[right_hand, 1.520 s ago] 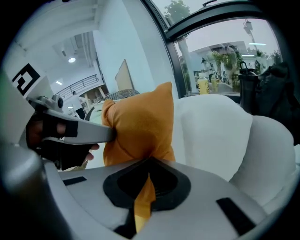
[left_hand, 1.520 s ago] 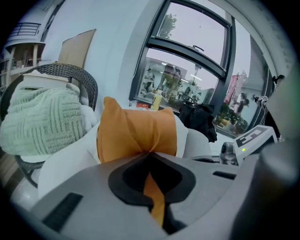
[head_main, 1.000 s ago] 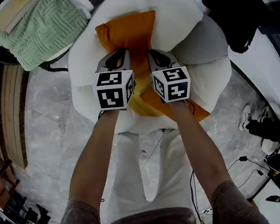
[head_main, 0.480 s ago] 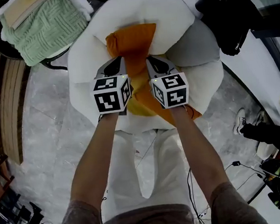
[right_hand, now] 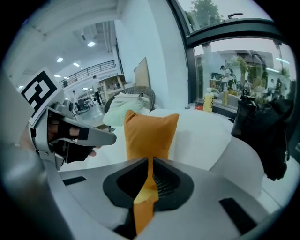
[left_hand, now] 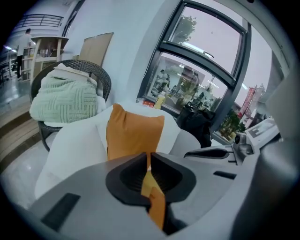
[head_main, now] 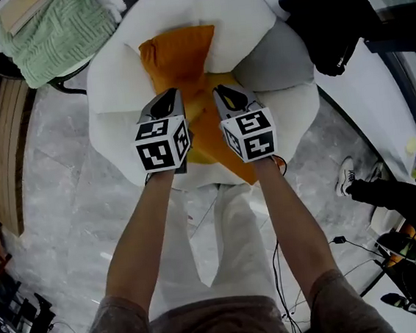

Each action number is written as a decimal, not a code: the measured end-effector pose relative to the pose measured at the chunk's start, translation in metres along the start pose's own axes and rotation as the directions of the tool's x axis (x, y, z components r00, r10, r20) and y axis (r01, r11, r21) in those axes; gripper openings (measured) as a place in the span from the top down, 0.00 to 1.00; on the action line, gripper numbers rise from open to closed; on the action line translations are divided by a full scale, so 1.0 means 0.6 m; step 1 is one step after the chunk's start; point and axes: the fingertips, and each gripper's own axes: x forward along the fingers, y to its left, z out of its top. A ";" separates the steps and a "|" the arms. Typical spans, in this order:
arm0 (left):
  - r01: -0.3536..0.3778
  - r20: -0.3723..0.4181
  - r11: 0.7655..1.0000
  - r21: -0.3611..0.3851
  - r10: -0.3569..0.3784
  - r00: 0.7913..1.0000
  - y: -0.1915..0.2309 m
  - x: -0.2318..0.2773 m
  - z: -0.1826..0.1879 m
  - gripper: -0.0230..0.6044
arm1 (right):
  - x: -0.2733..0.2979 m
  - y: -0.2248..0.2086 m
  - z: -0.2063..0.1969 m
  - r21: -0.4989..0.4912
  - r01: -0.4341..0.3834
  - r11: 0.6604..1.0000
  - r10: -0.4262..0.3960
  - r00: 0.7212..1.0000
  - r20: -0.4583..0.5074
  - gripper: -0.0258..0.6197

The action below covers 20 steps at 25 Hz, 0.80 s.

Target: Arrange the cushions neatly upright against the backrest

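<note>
A white armchair (head_main: 247,14) with a rounded, padded backrest fills the upper middle of the head view. To the armchair's left stands a dark wicker chair (left_hand: 102,79) heaped with a folded green blanket (head_main: 61,37). To the armchair's right, touching its edge, sits a black bag (head_main: 325,17). On the armchair's right side lies a grey cushion (head_main: 271,63), against the backrest.

At the middle of the armchair, 1 orange cushion (head_main: 178,58) stands upright with its back against the backrest, its top corners pointing up. Its orange fabric, with a yellow patch showing, runs down over the seat toward the armchair's front edge.

The 2 grippers hover over the armchair's seat, side by side and near each other, both pointing at the backrest. The left gripper (head_main: 171,96) has its jaws pressed together on a thin fold of the orange cushion's fabric, which hangs out below the pads. The right gripper (head_main: 219,93) likewise pinches a fold of that fabric between closed jaws, just right of the left one.
</note>
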 end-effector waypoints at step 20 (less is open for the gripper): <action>-0.041 -0.256 0.970 -0.241 -0.023 0.966 -0.041 0.039 -0.425 0.76 | 0.005 0.060 -0.343 -0.178 -0.253 0.951 0.152 0.882 -0.445 0.79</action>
